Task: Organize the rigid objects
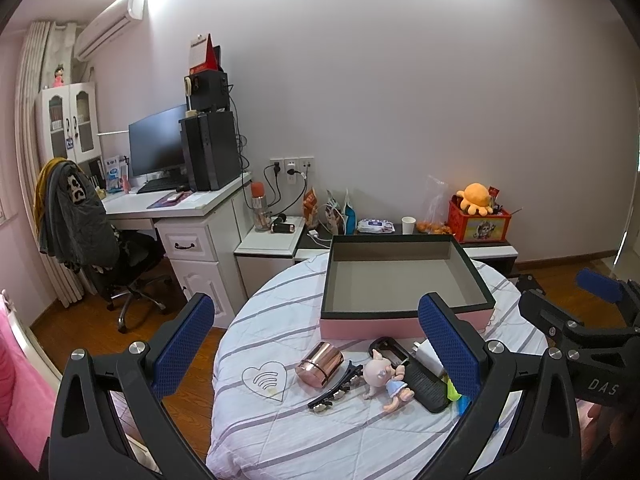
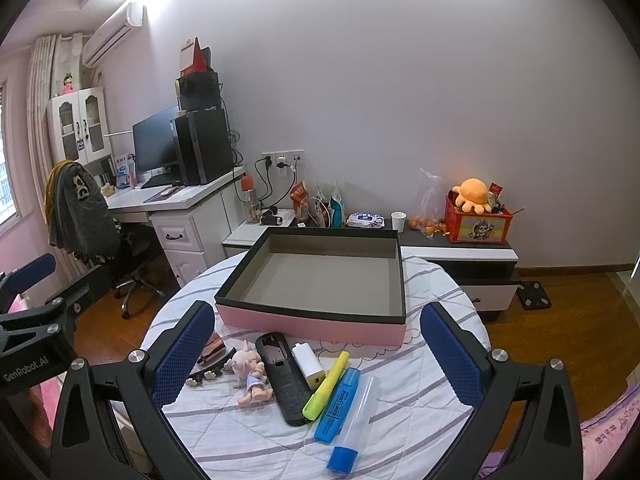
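On the striped round table [image 2: 420, 400], the pink box [image 2: 320, 326] lies empty with the pig figurine [image 2: 250, 376], highlighters [image 2: 326, 386] and other items unsorted before it; left gripper [image 1: 320, 344] and right gripper [image 2: 320, 348] both gape wide, holding nothing, so collection appears unstarted and a first pick is required.

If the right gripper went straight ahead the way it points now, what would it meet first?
Probably the pink box: the open right gripper points at its near wall, passing above the black remote shell and white charger. Depth is unclear.

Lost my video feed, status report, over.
Left gripper and right gripper open, holding nothing. Pink box empty; pig figurine, highlighters, black case on table in front. Nothing blocking.
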